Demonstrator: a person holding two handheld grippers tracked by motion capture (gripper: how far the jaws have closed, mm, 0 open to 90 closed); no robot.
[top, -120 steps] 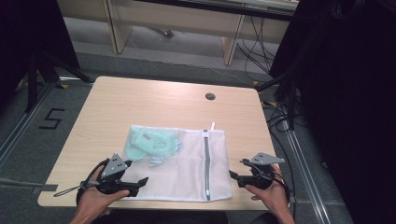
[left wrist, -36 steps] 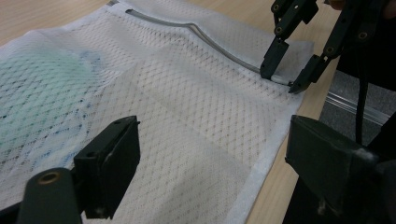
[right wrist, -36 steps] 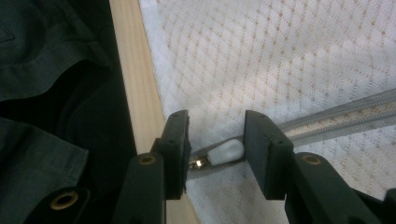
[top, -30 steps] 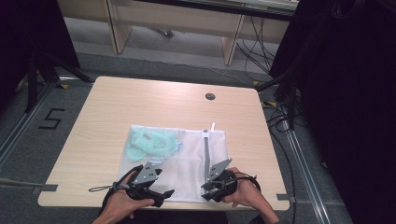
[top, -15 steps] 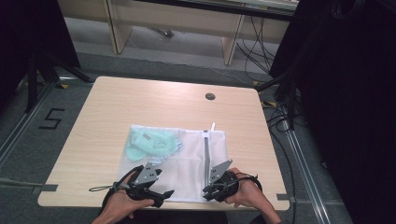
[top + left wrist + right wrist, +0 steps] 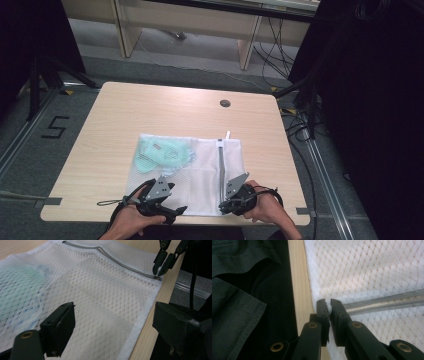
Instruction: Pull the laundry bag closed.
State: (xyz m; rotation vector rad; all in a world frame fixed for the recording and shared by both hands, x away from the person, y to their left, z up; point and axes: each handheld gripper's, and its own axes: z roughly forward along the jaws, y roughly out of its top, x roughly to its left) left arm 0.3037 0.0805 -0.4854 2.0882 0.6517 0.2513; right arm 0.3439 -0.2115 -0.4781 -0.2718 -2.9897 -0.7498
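A white mesh laundry bag (image 6: pixel 200 170) lies flat near the table's front edge. A pale green garment (image 6: pixel 162 152) sits inside its left half. A grey zipper (image 6: pixel 220 165) runs front to back along the bag's right part. At the zipper's near end, my right gripper (image 6: pixel 223 206) is shut on the small white zipper pull (image 6: pixel 327 308). The zipper (image 6: pixel 387 302) leads away to the right in that view. My left gripper (image 6: pixel 112 330) stands wide open just over the bag's (image 6: pixel 100 290) near hem. The left gripper view also has the right gripper (image 6: pixel 158 271) pinching the zipper's (image 6: pixel 120 261) end.
The light wooden table (image 6: pixel 150 110) has a round cable hole (image 6: pixel 225 103) at the back right. The bag's hem reaches almost to the table's front edge, beside the person's dark clothing (image 6: pixel 242 290). Black curtains hang at the right, and shelving stands behind the table.
Four seconds ago both grippers rested at the bag's outer sides. They have since moved inward, the right one onto the zipper's near end. Over the last second, nothing has visibly shifted.
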